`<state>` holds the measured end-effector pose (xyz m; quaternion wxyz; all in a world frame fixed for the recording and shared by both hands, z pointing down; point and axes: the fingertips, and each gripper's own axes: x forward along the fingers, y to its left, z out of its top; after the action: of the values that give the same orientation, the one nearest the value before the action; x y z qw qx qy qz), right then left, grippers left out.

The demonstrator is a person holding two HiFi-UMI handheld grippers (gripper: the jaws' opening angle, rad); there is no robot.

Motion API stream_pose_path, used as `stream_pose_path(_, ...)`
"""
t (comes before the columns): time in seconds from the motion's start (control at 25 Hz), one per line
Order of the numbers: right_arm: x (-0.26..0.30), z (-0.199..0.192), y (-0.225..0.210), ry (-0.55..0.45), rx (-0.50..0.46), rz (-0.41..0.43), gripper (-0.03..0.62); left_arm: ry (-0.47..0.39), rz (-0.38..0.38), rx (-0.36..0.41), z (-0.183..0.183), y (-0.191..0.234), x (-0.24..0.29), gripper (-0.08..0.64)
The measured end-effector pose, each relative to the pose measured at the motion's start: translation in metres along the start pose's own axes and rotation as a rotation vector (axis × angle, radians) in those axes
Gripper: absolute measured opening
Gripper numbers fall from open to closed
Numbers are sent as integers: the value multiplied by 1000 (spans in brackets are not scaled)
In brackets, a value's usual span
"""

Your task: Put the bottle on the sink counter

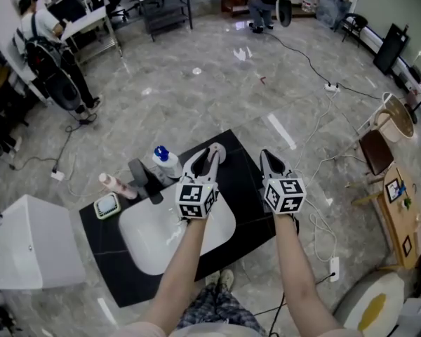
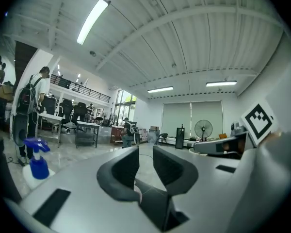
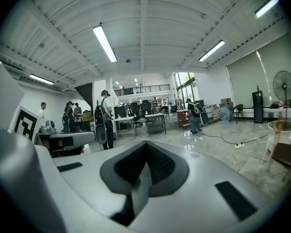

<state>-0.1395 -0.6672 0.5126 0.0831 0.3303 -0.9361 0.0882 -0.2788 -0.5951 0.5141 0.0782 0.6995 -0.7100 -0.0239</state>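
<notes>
Nearest, both grippers hang level above the sink counter [image 1: 247,196]. Left gripper [image 1: 212,150]: jaws slightly apart, empty. Right gripper [image 1: 267,157]: closed, empty. Beyond, the blue-capped spray bottle [image 1: 167,162] stands by the faucet [image 1: 146,178] at the counter's far edge, where a careless left sweep could topple it off.

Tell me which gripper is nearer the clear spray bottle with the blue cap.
Left. The left gripper hovers just right of the clear blue-capped spray bottle in the head view; the right gripper is farther right, beyond the left one.

Bottle [image 1: 167,163] (blue-capped) stands upright on black counter [image 1: 249,188].
</notes>
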Motion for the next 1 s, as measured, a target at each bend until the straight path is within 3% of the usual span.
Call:
stream_pose_path(0.2,-69,32,23,-48,-35,0,14,-59,-36,1,56,-22,-60,46)
stream_pose_path(0.36,-128,50,36,-80,-32,2,14,-77,-81,-16,83,-44,-105,29)
stream_pose_path(0.6,-202,64,46,-147,-20,-40,14,-87,-102,-9,97,-66,-164,28)
stream_pose_path(1.0,-284,61,71,-201,-2,-123,14,-135,-55,-2,112,-64,-243,28)
